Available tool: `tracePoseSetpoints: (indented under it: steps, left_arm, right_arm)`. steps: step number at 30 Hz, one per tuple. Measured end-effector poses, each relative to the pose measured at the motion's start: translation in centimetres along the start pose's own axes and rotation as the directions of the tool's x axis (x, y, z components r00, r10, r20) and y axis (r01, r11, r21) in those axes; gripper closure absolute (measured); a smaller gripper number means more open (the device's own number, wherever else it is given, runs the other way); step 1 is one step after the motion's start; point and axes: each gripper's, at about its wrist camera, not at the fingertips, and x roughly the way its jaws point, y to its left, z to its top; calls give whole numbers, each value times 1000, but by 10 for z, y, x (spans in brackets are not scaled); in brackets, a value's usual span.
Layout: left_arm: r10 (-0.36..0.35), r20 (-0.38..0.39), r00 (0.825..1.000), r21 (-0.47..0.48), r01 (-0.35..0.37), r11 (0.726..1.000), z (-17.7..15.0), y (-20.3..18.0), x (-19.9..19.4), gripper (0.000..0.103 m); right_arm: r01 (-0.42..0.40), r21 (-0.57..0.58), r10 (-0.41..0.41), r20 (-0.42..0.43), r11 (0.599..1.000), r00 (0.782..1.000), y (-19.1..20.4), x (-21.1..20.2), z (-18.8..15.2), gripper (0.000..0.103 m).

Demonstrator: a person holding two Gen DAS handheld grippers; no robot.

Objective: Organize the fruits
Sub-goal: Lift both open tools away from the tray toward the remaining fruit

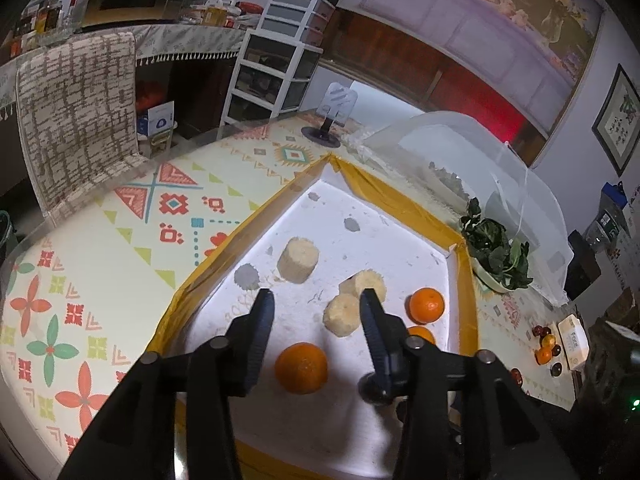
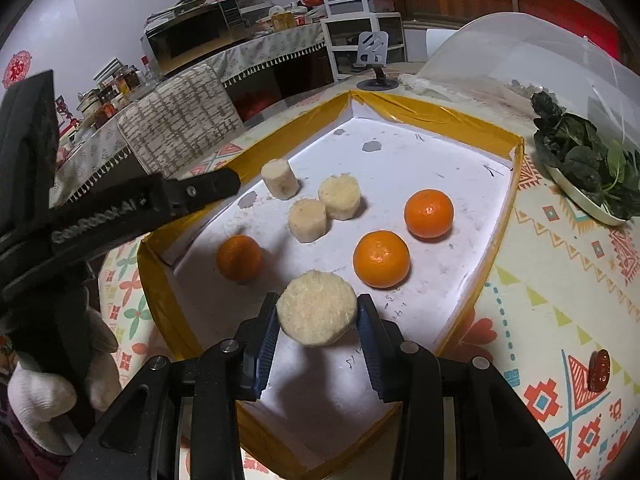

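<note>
The white tray (image 2: 460, 184) is open toward its far right corner. Three pale fruit chunks (image 2: 308, 220) and three oranges (image 2: 382, 259) crowd its middle; its yellow rim (image 2: 436, 110) and a clear dome (image 2: 520, 52) hem the far side.

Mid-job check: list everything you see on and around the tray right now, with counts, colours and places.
shallow white tray with yellow-taped rim: one, on the patterned tablecloth.
round oranges: three, orange, in the tray, one at its left, two at its right.
pale beige fibrous cylinder chunks: four; three standing at the tray's middle and far left, one in the right gripper.
dish of dark green leaves: one, right of the tray.
clear plastic dome cover: one, behind the dish.
grey phone stand: one, beyond the tray.
small dark red fruit: one, on the cloth at right.
left gripper: black, open, over the tray's left side.
right gripper: black, shut on a chunk.
gloved hand: white, lower left.
</note>
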Motion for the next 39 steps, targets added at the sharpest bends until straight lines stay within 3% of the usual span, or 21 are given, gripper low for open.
tracePoseSetpoints:
  steps: [5,10,13,18,23,29,39]
  left_arm:
    - [31,34,999,26,-32,999,2,-10,-12,48]
    - [57,57,997,55,-60,997,1,-22,-23,47]
    - [89,91,992,109,-99,989,-2,-38,-33,46]
    - [131,186,974,233,-173,957,-16,-78,-55,36]
    - [130,263,956,363,-223,905,-38,-124,-72,28]
    - [83,236,968,460,-186,868,-62,-167,-75,27]
    - [57,169,984,517,-138,845,-86,-205,-68,27]
  right_arm:
    - [-5,0,5,27,1000,1000,1,-10,1,53]
    - [-5,23,3,70,1000,998,-5,-29,1,51]
    - [18,42,-22,98,999,995,-16,-45,-3,43]
    - [56,92,-67,125,994,990,-41,-69,-17,41]
    - [93,148,-113,135,985,984,-71,-93,-38,41]
    - [114,200,-146,152,973,978,-98,-117,-61,41]
    - [137,284,-191,170,949,967,-140,-150,-93,39]
